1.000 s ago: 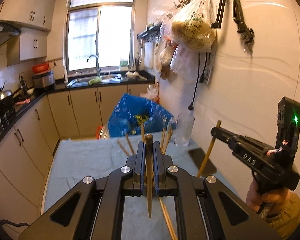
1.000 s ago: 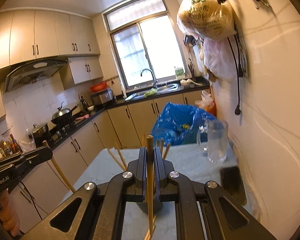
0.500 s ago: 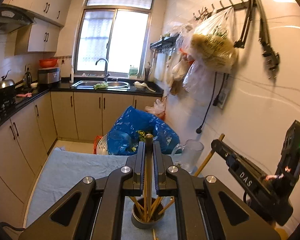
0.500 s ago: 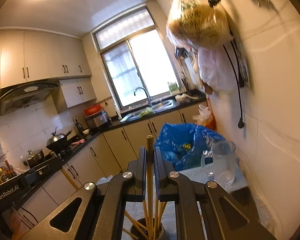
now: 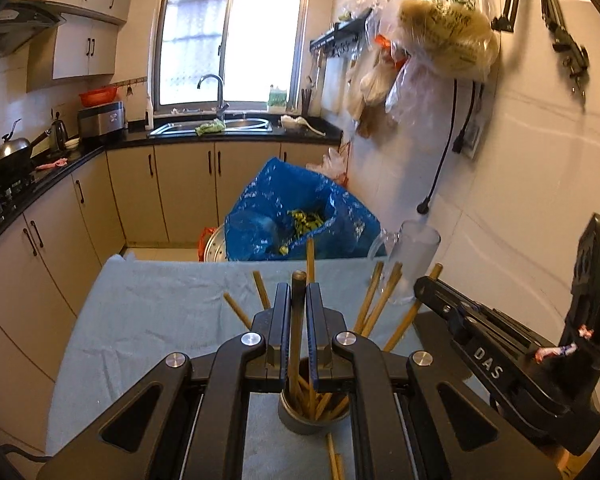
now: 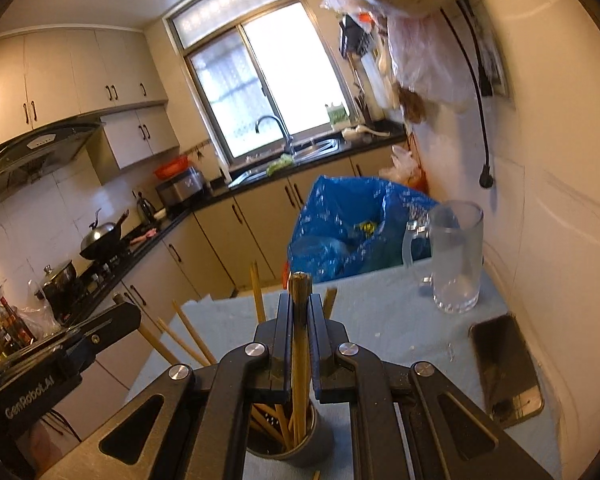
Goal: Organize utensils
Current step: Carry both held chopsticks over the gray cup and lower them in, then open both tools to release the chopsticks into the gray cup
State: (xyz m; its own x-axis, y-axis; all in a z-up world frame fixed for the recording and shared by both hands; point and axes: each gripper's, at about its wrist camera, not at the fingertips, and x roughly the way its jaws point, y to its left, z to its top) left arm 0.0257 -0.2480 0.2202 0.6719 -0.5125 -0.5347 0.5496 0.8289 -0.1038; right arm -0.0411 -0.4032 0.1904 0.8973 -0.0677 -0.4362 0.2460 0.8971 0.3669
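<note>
Both grippers are clamped on a chopstick each, left gripper (image 5: 298,320) and right gripper (image 6: 300,320), tips down in the metal cup (image 6: 288,440) at bottom center

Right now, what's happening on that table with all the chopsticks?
A person is sorting chopsticks with a handheld gripper in each hand. The left gripper is shut on one chopstick, and the right gripper is shut on another chopstick. Both sticks point down into the round holder on the blue-grey cloth, which already has several in it. At least one loose chopstick lies beside the holder.
</note>
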